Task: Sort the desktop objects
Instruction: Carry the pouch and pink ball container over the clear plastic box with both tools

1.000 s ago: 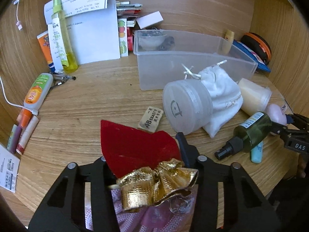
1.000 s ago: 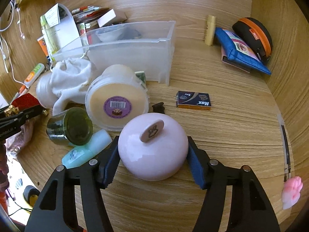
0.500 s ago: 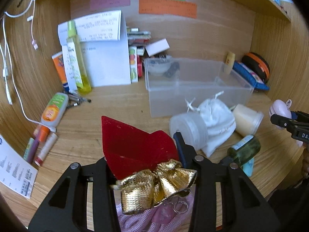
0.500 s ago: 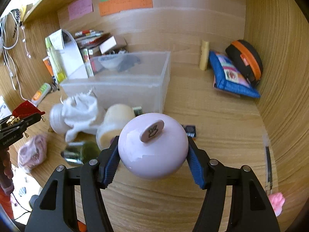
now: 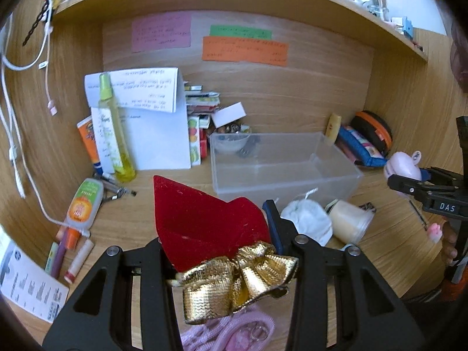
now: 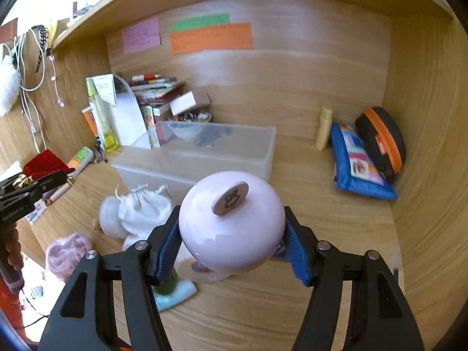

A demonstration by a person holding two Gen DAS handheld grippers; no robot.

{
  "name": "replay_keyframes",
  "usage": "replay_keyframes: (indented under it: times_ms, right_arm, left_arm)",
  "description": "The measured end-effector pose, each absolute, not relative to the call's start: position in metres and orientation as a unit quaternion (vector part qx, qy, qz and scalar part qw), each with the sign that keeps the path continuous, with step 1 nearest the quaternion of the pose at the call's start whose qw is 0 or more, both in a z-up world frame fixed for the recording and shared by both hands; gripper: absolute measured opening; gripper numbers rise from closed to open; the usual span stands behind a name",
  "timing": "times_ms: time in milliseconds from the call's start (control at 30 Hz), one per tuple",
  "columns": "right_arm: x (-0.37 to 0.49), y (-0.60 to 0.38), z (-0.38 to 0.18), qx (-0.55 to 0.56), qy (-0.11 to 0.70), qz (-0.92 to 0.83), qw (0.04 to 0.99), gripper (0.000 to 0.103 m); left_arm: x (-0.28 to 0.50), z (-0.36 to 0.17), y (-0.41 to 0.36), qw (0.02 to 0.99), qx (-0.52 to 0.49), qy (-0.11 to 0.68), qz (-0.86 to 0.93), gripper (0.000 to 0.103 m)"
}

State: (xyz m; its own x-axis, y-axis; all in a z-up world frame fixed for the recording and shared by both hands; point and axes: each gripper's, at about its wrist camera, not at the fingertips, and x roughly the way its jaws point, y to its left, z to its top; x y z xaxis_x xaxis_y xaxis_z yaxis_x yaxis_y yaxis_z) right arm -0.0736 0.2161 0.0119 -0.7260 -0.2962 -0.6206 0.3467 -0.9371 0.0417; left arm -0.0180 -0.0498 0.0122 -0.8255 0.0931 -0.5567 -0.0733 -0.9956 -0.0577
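My left gripper (image 5: pixel 219 231) is shut on a red velvet pouch (image 5: pixel 201 222) with a gold ruffled top (image 5: pixel 237 280), held above the wooden desk. My right gripper (image 6: pixel 232 237) is shut on a round pink case (image 6: pixel 231 228) with a rabbit tab, also lifted off the desk. An empty-looking clear plastic bin (image 5: pixel 280 163) stands ahead in the middle of the desk. In the left wrist view the right gripper (image 5: pixel 409 175) with the pink case (image 5: pixel 402 166) shows at the right edge. In the right wrist view the left gripper (image 6: pixel 44 180) with the red pouch (image 6: pixel 44 161) shows at the left edge.
In front of the bin lie a white drawstring bag (image 5: pixel 307 219), a cream jar (image 5: pixel 351 222) and a pink knitted pouch (image 6: pixel 68 248). A yellow spray bottle (image 5: pixel 112 128), papers and tubes stand at the left. A blue pouch (image 6: pixel 356 163) and black-orange case (image 6: pixel 383 140) sit at the right wall.
Both grippers have risen with their loads, and the views have tilted up, so the back wall, notes and shelf now show. The desk objects look farther below.
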Motion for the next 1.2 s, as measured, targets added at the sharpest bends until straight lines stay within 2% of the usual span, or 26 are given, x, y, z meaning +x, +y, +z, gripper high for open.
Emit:
replay_keyframes:
  times_ms: [567, 1200]
  right_arm:
    - [-0.138, 0.189, 0.027, 0.330, 0.058, -0.921, 0.200, 0.060]
    - [-0.229, 0.164, -0.020, 0.408, 0.107, -0.886, 0.193, 0.060]
  left_arm:
    - [-0.097, 0.048, -0.028, 0.105, -0.297, -0.018, 0.949, 0.041]
    - [-0.198, -0.014, -0.007, 0.136, -0.401, -0.001, 0.906, 0.041]
